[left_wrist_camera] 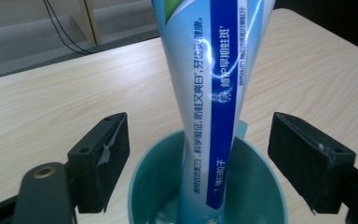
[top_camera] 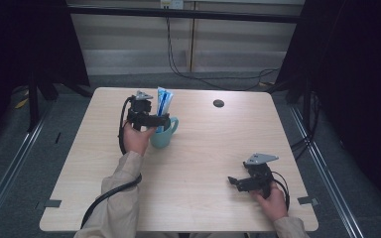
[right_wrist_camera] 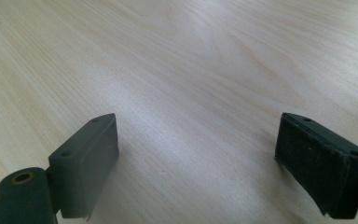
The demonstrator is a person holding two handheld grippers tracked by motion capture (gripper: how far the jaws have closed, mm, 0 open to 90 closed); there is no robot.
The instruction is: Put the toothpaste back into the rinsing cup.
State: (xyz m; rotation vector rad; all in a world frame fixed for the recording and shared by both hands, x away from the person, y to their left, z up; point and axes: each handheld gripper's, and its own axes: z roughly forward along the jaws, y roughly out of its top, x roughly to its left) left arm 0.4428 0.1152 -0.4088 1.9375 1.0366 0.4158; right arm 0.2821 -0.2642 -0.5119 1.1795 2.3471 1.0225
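A teal mug [top_camera: 162, 135] stands on the wooden table [top_camera: 208, 148], left of centre. A blue and white toothpaste tube [top_camera: 163, 103] stands upright inside it, leaning a little. In the left gripper view the tube [left_wrist_camera: 209, 93] rises out of the mug [left_wrist_camera: 256, 186] between the jaws without touching either. My left gripper [top_camera: 155, 120] hovers just over the mug's rim, open, jaws wide on either side of the tube. My right gripper [top_camera: 234, 181] rests low over the table near the front right, open with nothing between its jaws; bare wood [right_wrist_camera: 191, 93] lies under it.
A small round black grommet [top_camera: 219, 103] sits in the table top toward the back right. Cables hang down the wall behind the table. Black frame posts stand at both sides, and metal floor rails run along the table's left and right.
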